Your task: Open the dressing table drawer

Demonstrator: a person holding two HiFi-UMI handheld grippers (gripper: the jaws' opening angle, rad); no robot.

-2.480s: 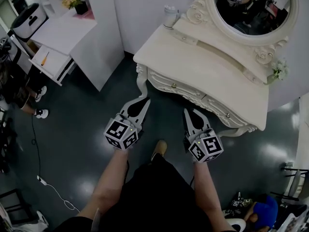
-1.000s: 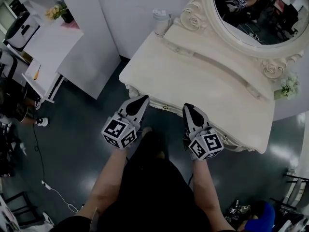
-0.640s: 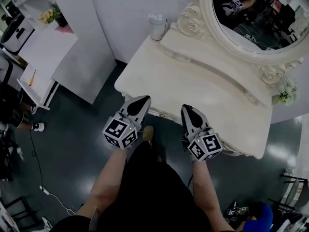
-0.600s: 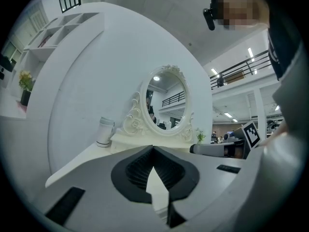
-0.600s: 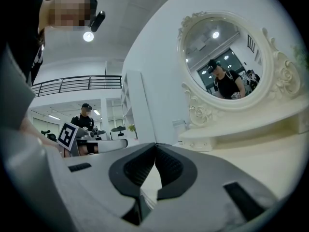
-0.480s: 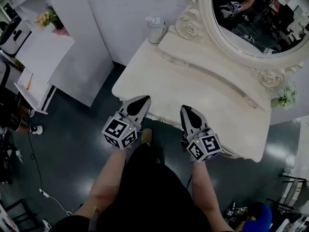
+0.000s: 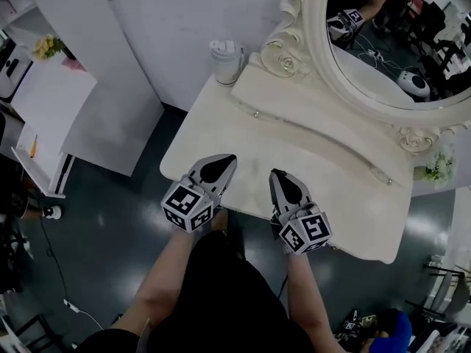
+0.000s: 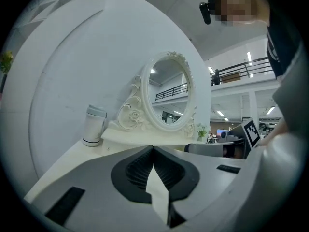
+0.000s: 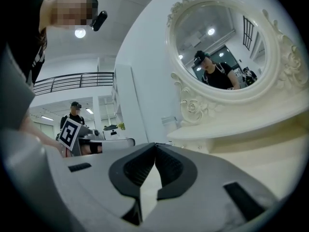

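Observation:
The cream dressing table (image 7: 324, 168) with its oval mirror (image 7: 390, 43) fills the upper right of the head view. Its front drawers are hidden under the tabletop edge from this angle. My left gripper (image 7: 228, 158) hangs over the table's near front edge, jaws shut on nothing. Beside it, my right gripper (image 7: 274, 173) is also over that front edge, shut and empty. In the left gripper view the shut jaws (image 8: 153, 148) point level across the tabletop (image 8: 72, 158) toward the mirror (image 8: 169, 93). The right gripper view shows shut jaws (image 9: 155, 145) before the mirror (image 9: 222, 42).
A white lidded tumbler (image 7: 226, 59) stands at the table's back left corner by the mirror's carved frame. A raised shelf (image 7: 316, 123) runs along the table's back. White cabinets (image 7: 81, 116) stand to the left, dark floor between. A small flower sprig (image 7: 436, 169) sits at the right end.
Both grippers have advanced together from in front of the table to over its front edge. The drawer fronts, visible at first, have slipped out of sight under the tabletop. Jaws stayed shut.

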